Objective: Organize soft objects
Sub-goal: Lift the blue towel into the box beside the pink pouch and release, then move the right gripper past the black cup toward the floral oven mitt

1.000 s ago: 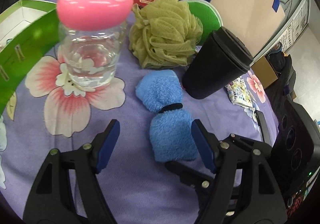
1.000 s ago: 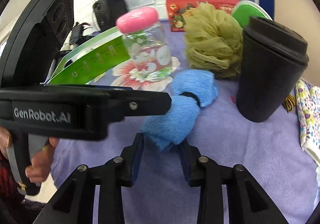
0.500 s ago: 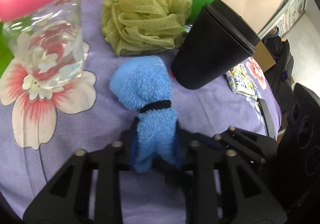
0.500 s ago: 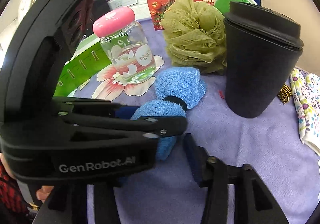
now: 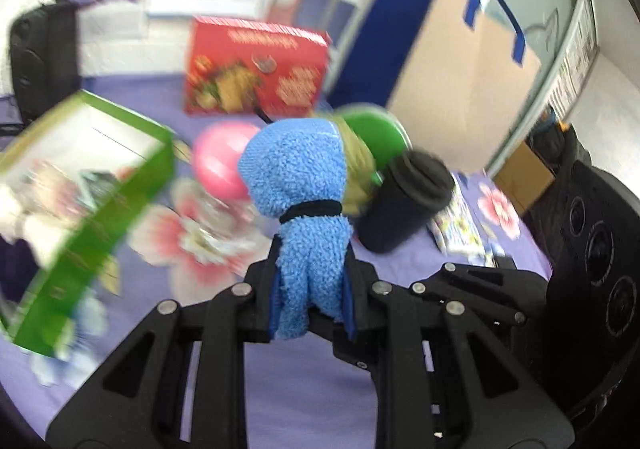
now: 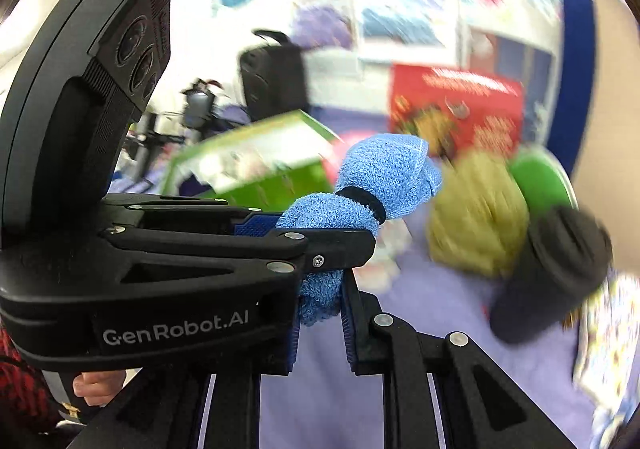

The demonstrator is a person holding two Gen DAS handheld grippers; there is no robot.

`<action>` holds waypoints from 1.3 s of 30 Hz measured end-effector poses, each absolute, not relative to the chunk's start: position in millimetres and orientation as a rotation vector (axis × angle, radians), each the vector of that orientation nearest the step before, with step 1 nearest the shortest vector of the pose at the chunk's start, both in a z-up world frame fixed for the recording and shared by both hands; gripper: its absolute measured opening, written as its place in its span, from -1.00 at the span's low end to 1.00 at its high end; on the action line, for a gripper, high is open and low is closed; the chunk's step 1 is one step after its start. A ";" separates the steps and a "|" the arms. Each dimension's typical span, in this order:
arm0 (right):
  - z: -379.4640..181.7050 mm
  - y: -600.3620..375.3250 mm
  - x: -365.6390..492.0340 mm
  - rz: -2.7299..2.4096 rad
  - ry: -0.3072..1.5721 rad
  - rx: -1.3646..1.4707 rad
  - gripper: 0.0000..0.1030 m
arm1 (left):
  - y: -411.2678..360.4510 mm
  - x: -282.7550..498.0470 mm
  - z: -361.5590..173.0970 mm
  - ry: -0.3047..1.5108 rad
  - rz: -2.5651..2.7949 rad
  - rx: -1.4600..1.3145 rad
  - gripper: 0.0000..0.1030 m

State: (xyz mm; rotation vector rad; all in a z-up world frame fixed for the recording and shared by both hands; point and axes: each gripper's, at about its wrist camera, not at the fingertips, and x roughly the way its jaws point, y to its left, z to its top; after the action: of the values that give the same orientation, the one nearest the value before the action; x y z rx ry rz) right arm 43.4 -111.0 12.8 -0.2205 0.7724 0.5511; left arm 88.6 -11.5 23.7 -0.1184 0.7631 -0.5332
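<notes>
Holding: blue towel roll point(image 5: 304, 217) clamped by left gripper point(image 5: 310, 289) and right gripper point(image 6: 320, 301) | raised above black cup point(image 5: 404, 205) | long axis pointing ahead, away from both | equally near.

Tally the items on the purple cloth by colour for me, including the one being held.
Blue: 1, blue towel bundle, held by left hand-held gripper and right hand-held gripper
Green: 2, green box, green lid
Olive: 1, mesh pouf
Black: 1, black cup
Red: 1, red box
Pink: 1, pink jar cap
Total: 7
</notes>
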 end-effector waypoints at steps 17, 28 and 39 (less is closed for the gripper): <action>-12.5 32.5 131.4 0.748 0.825 -0.355 -0.65 | 120.0 184.9 4.8 0.802 -0.310 -0.276 -0.48; -52.1 69.2 196.1 0.711 0.927 -0.385 -0.56 | 137.9 247.1 -24.6 0.897 -0.255 -0.269 -0.42; -61.4 79.5 196.1 0.684 0.911 -0.469 0.52 | 163.3 230.6 -8.5 0.842 -0.117 -0.286 0.91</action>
State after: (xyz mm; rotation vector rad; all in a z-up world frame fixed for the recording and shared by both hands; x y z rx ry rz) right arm 196.1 79.5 -61.4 -0.4692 0.9108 0.6836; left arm 230.6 163.3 -8.5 -0.2857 0.8424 -0.1173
